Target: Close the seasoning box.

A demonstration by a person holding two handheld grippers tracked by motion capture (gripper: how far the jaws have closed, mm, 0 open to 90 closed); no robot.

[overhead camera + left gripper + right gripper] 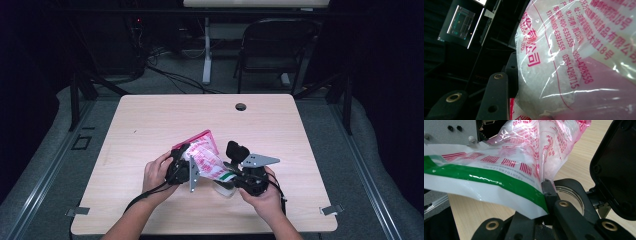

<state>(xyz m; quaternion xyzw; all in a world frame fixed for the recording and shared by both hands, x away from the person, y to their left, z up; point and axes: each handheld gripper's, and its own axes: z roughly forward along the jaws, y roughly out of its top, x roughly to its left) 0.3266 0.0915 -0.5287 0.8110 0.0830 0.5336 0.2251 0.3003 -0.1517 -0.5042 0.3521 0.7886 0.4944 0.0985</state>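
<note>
A clear plastic bag (205, 157) printed in red, with a green stripe near one end, hangs over the table between the two grippers. My left gripper (181, 167) grips its upper left part. In the left gripper view the bag (574, 62) presses against the black jaw and hides the fingertips. White grains show inside the bag (524, 157). My right gripper (545, 193) is shut on the green-striped edge, also seen from above as the right gripper (235, 175). Both hands hold the grippers close together near the table's front.
Under the right gripper sits a round clear rim (570, 195) in a black ring, with a black flat lid-like panel (614, 170) standing beside it. The wooden table (150, 120) has a cable hole (241, 106) at the back. A black chair (275, 45) stands beyond.
</note>
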